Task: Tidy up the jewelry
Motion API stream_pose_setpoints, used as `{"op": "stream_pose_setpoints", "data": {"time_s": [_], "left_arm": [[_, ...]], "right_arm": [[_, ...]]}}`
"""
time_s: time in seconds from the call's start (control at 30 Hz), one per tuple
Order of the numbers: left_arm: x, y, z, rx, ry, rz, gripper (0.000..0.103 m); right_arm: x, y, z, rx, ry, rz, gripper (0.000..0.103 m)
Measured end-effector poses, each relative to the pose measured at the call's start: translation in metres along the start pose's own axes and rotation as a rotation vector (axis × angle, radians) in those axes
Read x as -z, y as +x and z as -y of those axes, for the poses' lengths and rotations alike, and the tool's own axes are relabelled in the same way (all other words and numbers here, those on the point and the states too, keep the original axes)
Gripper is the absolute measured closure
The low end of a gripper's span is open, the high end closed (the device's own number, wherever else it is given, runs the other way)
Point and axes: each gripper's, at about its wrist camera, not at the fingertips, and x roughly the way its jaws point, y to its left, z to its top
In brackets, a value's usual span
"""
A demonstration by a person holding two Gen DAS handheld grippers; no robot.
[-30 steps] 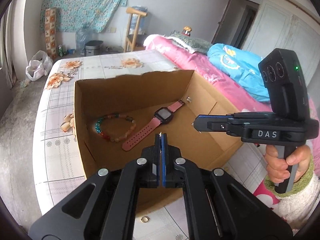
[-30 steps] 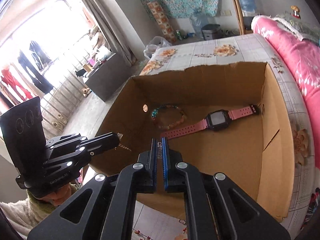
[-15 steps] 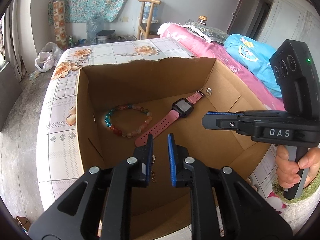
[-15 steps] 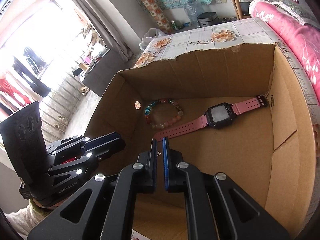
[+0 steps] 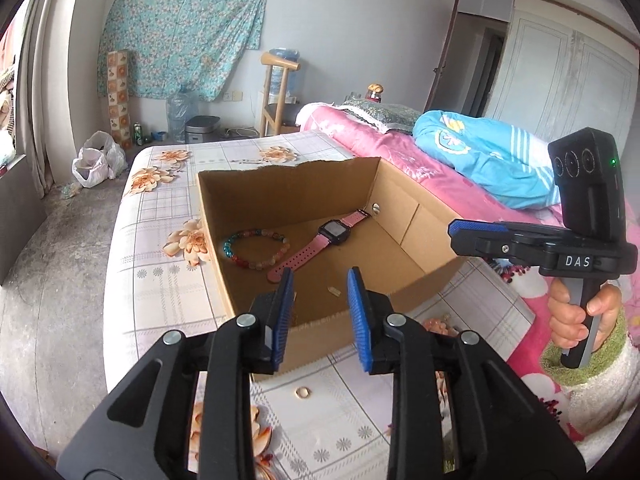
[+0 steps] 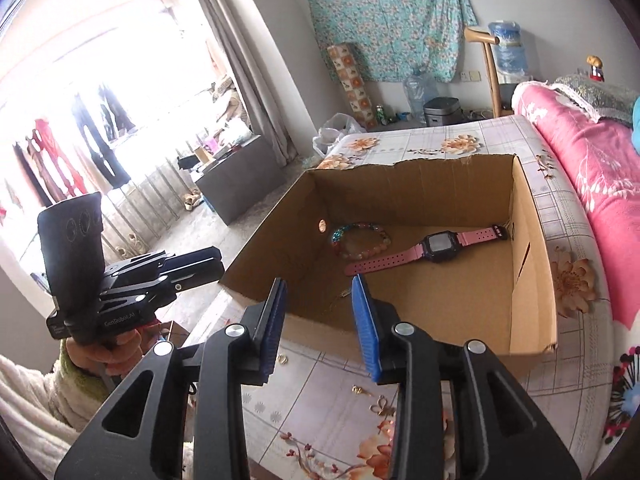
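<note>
Presently both the left gripper (image 5: 320,294) and right gripper (image 6: 318,304), jaws just opened and empty, hover short of the open brown cardboard box (image 5: 288,190); the small gold ring (image 5: 302,392), on the bedspread by its near wall, looks light, rigid, slippery, best pinched across the band.

Soft daylight, window (image 6: 80,80) glare blown out at left, fisheye edges bent, focus sharp.

The open brown cardboard box (image 5: 404,224) (image 6: 532,248) on the bed is seen closely from both wrist cameras, angled downward from its near side.
</note>
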Motion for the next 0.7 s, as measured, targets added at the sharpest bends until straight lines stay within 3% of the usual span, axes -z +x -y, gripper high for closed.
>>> {"op": "stream_pose_setpoints", "data": {"time_s": [0.1, 0.23, 0.43, 0.7], "left_arm": [[0.026, -0.012, 0.004, 0.016, -0.006, -0.014, 0.069], [0.061, -0.003, 0.006, 0.037, -0.033, -0.076, 0.063], [0.096, 0.045, 0.005, -0.057, -0.033, -0.180, 0.064], [0.103, 0.083, 0.003, -0.146, 0.033, -0.206, 0.065]], "right_arm": [[0.028, -0.010, -0.013, -0.033, -0.016, 0.002, 0.069], [0.066, 0.009, -0.020, -0.026, 0.022, -0.055, 0.069], [0.109, 0.056, -0.019, 0.097, 0.097, -0.143, 0.069], [0.123, 0.074, -0.020, 0.181, 0.090, -0.159, 0.069]]}}
